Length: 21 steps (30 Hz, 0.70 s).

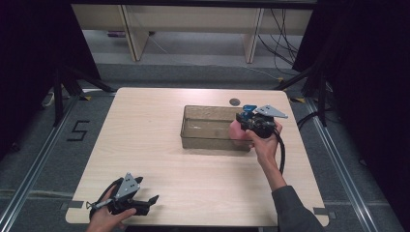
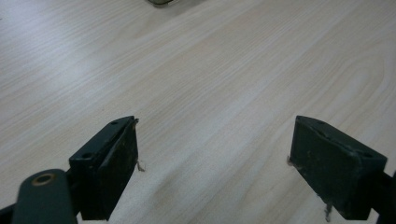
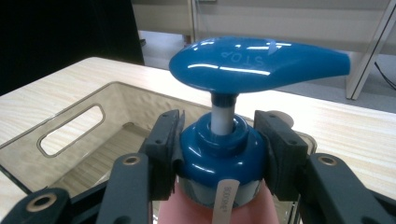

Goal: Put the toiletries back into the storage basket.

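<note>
The right gripper [image 3: 219, 154] squeezed the blue cap of a pink pump bottle [image 3: 219, 149], held at the right end of the see-through box [image 1: 212, 126]. The box's floor looked bare. Well away from the box, the left gripper [image 2: 215, 163] rested with its fingers apart.

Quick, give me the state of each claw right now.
Left claw: open, nothing between its jaws, low over the table.
Right claw: shut on the pump bottle at its blue collar, over the clear bin.

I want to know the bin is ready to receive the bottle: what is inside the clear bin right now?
The clear bin shows a bare floor with the wood visible through it. Its right end is covered by the right gripper, shut on the pump bottle, so that corner cannot be checked.
</note>
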Available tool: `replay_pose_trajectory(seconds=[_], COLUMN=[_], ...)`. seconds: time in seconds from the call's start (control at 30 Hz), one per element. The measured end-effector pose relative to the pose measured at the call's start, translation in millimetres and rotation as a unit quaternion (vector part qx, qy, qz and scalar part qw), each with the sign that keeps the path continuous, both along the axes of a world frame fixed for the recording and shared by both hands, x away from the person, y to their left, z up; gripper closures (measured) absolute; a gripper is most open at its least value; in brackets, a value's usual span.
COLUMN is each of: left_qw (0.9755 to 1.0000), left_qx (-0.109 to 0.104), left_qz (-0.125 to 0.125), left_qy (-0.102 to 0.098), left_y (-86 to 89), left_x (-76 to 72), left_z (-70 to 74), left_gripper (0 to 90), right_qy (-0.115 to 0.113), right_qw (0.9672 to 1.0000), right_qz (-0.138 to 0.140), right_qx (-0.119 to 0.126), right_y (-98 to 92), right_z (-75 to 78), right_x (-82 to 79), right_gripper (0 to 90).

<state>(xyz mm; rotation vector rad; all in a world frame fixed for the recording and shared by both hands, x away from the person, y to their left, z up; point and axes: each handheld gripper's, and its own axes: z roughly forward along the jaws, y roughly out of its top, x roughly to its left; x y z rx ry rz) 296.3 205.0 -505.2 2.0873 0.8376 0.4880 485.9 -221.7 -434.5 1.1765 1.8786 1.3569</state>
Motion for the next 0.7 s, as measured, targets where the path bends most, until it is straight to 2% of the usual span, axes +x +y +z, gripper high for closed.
replay_pose_trajectory(seconds=[0.1, 0.2, 0.23, 0.3, 0.37, 0.47, 0.5, 0.53, 0.57, 0.6, 0.67, 0.7], left_qw=[1.0, 1.0, 0.9999, 0.9999, 0.9998, 1.0, 1.0, 0.9999, 0.9999, 0.9999, 0.9999, 1.0], left_qx=[0.003, -0.001, 0.011, 0.011, 0.016, 0.01, 0.01, 0.014, 0.012, 0.011, 0.01, -0.001], left_qz=[0.001, -0.001, -0.002, 0.0, -0.008, 0.001, 0.001, -0.005, -0.001, -0.003, 0.001, 0.0], left_qy=[0.001, 0.001, 0.001, -0.001, -0.007, 0.0, 0.0, -0.006, -0.004, 0.001, 0.0, -0.002], left_y=[0.2, -0.4, 0.9, 0.9, 1.8, 0.7, 0.7, 1.4, 0.9, 0.8, 0.8, -0.2], left_x=[-0.6, -0.3, -0.5, 0.0, 1.8, -0.2, 0.1, 1.3, 0.4, -0.6, -0.2, 0.1], left_z=[-0.2, -0.4, 0.4, 0.0, 0.8, -0.2, 0.0, 0.6, 0.3, 0.3, 0.2, -0.2], left_gripper=[14.9, 15.0, 15.0, 15.0, 15.0, 15.0, 14.9, 14.9, 14.9, 15.0, 15.0, 15.0], right_qy=[0.011, 0.01, 0.002, 0.012, 0.019, 0.016, 0.014, 0.025, 0.019, 0.024, 0.019, 0.011], right_qw=[0.9999, 0.9999, 1.0, 0.9999, 0.9997, 0.9999, 0.9999, 0.9996, 0.9998, 0.9997, 0.9998, 0.9999], right_qz=[-0.002, 0.003, 0.0, 0.001, 0.001, 0.0, 0.005, 0.0, 0.001, 0.001, 0.001, 0.008], right_qx=[0.009, 0.003, -0.003, 0.008, 0.012, 0.001, 0.003, 0.011, 0.004, 0.007, 0.001, -0.004], right_y=[1.1, 0.9, 0.2, 1.3, 2.0, 0.8, 0.9, 2.2, 1.2, 1.7, 1.4, 0.6], right_z=[-1.5, -2.8, -3.4, -4.8, -5.7, -7.0, -8.0, -8.2, -9.3, -8.5, -8.9, -9.4], right_x=[-1.0, -0.8, -0.4, -1.1, -2.0, -0.9, -0.5, -2.2, -1.0, -1.5, -1.4, 0.3], right_gripper=[53.2, 53.2, 53.2, 53.2, 53.2, 53.2, 53.1, 53.1, 53.1, 53.1, 53.1, 53.1])
